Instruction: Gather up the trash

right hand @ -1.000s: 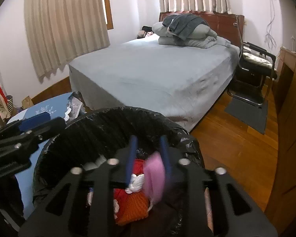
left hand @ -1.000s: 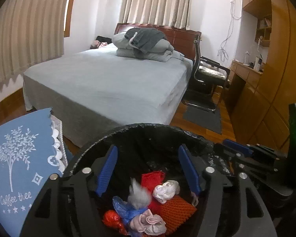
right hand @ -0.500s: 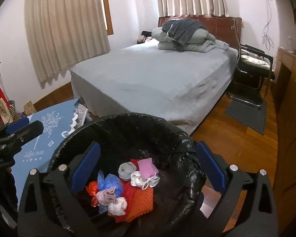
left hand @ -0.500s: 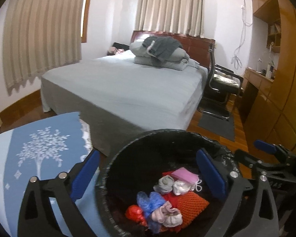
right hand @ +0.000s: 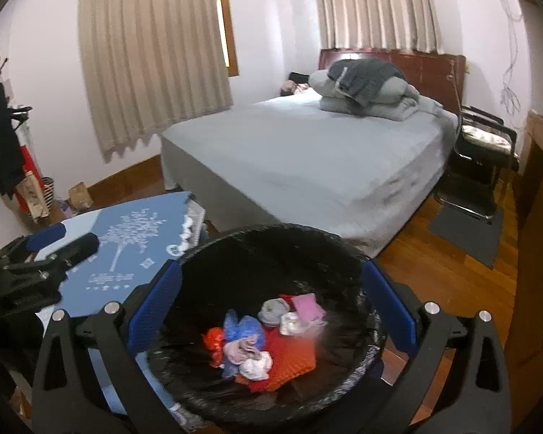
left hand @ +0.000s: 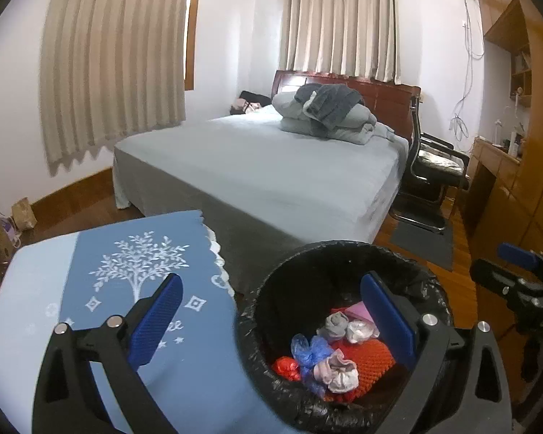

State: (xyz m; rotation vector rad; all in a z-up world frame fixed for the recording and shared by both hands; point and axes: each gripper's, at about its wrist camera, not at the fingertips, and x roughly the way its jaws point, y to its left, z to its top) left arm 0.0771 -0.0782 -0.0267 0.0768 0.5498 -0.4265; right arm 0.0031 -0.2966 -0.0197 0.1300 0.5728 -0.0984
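Sitting on the wooden floor (right hand: 449,271) at the foot of the bed (left hand: 271,166), just beside a blue-clothed worktop (left hand: 101,278): a round bin lined with a black bag (left hand: 307,264). Inside, a loose heap of trash (left hand: 329,358): an orange knitted piece, a red crumple, blue plastic, grey and whitish wads, a pink slip near the back (edges blurred in the right wrist view, so shapes hard to separate). Bin's near rim cut off by the bottom of both views.

Above it, left gripper (left hand: 271,322) with fingers (left hand: 157,320) spread as wide as they go, having just been opening, nothing between them; one blue pad over the worktop cloth, the other over the bin's mouth. Right gripper (right hand: 271,305) likewise wide apart after just opening, empty, both pads straddling the bin's rim from above. Each gripper glimpsed at the edge of the other's view, partly cropped.

Further out: folded grey bedding (left hand: 329,115) piled against a dark red headboard, beige curtains (left hand: 116,65) over two windows, a black chair (left hand: 434,170) between bed and wooden cabinets (left hand: 517,166). Small things on the cabinet shelves too small to tell. Dark clothing on a stand at far left of the right wrist view, half swallowed by the lens rim.
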